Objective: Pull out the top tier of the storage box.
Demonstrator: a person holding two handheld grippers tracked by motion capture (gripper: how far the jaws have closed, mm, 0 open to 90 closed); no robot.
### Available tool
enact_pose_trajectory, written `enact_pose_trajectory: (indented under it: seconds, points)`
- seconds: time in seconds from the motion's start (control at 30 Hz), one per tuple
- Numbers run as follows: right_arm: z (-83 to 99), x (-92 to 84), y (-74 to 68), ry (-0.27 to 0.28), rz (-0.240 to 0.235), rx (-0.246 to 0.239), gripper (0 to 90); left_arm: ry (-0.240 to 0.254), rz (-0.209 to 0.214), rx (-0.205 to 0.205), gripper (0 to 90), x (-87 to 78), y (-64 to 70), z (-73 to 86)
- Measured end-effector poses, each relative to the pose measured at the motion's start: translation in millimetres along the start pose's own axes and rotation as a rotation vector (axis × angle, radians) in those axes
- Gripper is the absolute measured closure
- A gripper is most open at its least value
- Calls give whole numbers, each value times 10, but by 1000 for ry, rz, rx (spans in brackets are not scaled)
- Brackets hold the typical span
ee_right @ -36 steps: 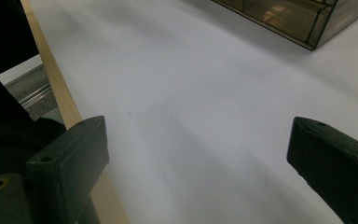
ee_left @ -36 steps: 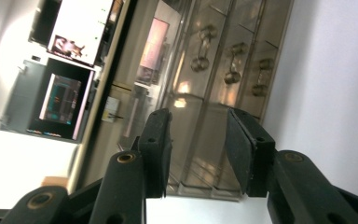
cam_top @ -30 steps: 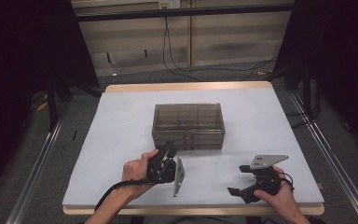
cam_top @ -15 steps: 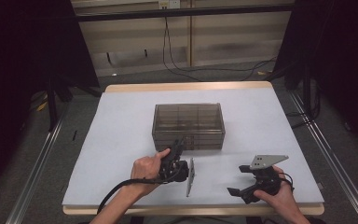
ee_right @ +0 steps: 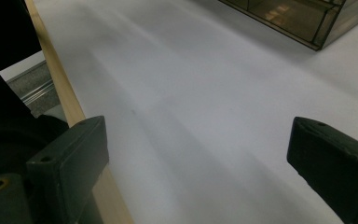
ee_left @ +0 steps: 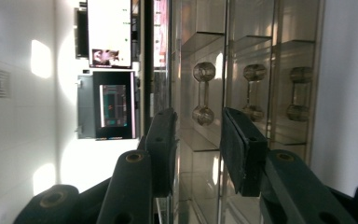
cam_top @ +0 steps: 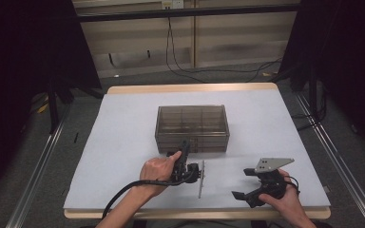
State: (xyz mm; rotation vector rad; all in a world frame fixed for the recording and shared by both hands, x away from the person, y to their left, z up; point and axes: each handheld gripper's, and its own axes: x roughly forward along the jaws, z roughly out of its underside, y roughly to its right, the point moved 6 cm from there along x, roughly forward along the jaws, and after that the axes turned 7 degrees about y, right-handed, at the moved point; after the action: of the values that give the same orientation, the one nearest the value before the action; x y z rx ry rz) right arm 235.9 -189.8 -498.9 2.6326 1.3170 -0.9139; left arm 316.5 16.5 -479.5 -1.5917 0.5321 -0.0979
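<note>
Forward goes the left gripper (cam_top: 185,148), up from the open table a second ago until its jaws now reach the front face of the smoky clear drawer cabinet (cam_top: 192,127) in the middle of the white table (cam_top: 123,142). Starting at the left of the high view, the left hand (cam_top: 158,171) has the tool rolled on its side, cable trailing back toward the table's near edge. Along the left gripper's own view the jaws stand partly apart, holding nothing, with a dumbbell-shaped drawer handle (ee_left: 203,93) sitting between them just ahead; whether the pads touch it I can't tell. Two more handles (ee_left: 275,92) line up beyond. Moving right, the right gripper (cam_top: 247,184) rests low near the table's front right corner in the right hand (cam_top: 285,202), grey plate on top, jaws spread wide over bare white surface, well apart from the cabinet.
</note>
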Motion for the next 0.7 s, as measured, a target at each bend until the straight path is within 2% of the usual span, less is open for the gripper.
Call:
enact_pose_trajectory:
  seconds: [0.17,0.2,0.23,0.37,0.47,0.5,0.57,0.63,0.7]
  points:
    - [0,1,-1,0,0,-1,54,-19,-14,36,657,45,8,-28]
    - [0,1,-2,0,0,-2,54,-21,-4,25,660,53,25,-30]
    - [0,1,-3,-1,0,-2,54,-23,-12,36,665,62,23,-44]
    - [0,0,-4,-1,0,-2,54,-30,-5,36,678,78,49,-50]
    - [0,3,-5,0,0,-7,54,-37,-22,45,683,97,37,-58]
    - [1,4,-6,-1,0,-7,54,-34,-43,50,682,107,51,-62]
    - [1,4,-8,-2,-2,-5,55,-40,-38,56,682,112,61,-59]
    - [2,4,-12,-3,-6,-7,54,-37,-41,35,687,126,85,-58]
    - [2,4,-13,-3,-7,-7,55,-43,-41,49,693,133,88,-57]
